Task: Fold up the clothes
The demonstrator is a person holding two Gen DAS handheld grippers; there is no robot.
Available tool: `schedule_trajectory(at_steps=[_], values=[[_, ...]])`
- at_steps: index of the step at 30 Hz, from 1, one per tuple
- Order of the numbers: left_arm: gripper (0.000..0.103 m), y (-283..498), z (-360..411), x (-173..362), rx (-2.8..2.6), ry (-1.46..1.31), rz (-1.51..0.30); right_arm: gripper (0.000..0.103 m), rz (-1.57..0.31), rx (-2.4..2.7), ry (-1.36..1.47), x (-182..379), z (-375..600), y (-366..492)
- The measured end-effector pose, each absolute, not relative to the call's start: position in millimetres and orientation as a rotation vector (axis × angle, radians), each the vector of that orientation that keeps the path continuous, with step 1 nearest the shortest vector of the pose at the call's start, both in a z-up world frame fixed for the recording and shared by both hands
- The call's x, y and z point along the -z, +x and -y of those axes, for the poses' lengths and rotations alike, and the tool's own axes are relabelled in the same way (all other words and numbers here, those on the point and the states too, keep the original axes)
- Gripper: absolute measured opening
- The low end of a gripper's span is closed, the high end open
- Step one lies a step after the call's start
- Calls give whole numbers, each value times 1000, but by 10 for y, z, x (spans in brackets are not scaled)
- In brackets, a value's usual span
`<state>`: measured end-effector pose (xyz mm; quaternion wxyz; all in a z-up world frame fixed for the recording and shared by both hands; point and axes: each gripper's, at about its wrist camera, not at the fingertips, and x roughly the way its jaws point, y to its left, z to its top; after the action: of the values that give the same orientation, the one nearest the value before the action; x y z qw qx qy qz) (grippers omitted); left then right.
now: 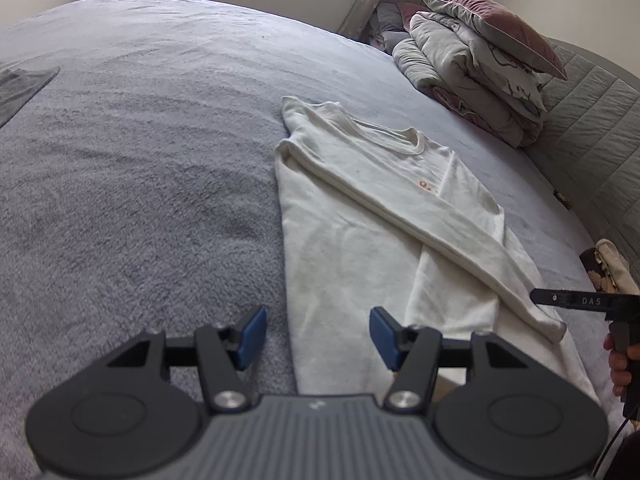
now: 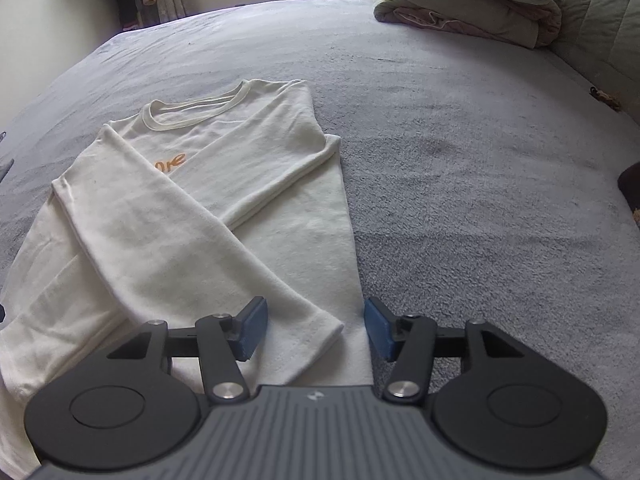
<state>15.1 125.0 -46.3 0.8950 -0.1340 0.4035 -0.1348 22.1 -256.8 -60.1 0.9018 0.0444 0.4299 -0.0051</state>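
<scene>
A cream long-sleeved shirt (image 2: 224,184) lies flat, front up, on a bed (image 2: 460,168) covered in a grey fleecy blanket, its round collar pointing away toward the far wall and its hem toward the cameras. Both sleeves are folded in across the chest and cross each other, so that one sleeve partly hides the orange lettering (image 2: 170,162) below the collar. The left hand-held gripper (image 1: 318,336) hovers over the near left edge of the shirt with its blue pads (image 1: 252,338) apart and nothing between them; one pad sits above the blanket and the other above the cloth. The right hand-held gripper (image 2: 316,330) hangs over the near right part of the shirt, also apart and holding nothing, with the cuff of the upper sleeve (image 2: 320,332) lying just beneath the gap. In the left wrist view a hand (image 1: 620,364) grips the right tool's handle at the picture's right edge. A stack of folded quilts and pillows (image 1: 476,64) sits at the far corner of the bed against a padded headboard (image 1: 592,136).
</scene>
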Motion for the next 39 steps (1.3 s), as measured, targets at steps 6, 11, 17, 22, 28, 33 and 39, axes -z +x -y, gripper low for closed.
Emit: schedule_trajectory(at_steps=[6,11,17,22,28,33,39], values=[[59,151,-1238,467,277,-273,-836,58,-888,10,77,598,2549,215],[59,147,-1239,473,281,-269,-836,58,-891,7,69,586,2545,211],[59,123,-1223,484,296,-263,-840,58,-889,8,59,588,2533,206],[59,71,-1185,484,309,-237,-834,58,-884,14,60,563,2526,180],[58,-23,-1185,476,333,-226,-831,56,-763,-63,18,405,2398,38],[57,-142,-1167,480,365,-206,-833,49,-759,-188,-5,410,2228,-23],[57,-301,-1135,497,405,-120,-830,44,-822,-221,-63,575,2224,-110]])
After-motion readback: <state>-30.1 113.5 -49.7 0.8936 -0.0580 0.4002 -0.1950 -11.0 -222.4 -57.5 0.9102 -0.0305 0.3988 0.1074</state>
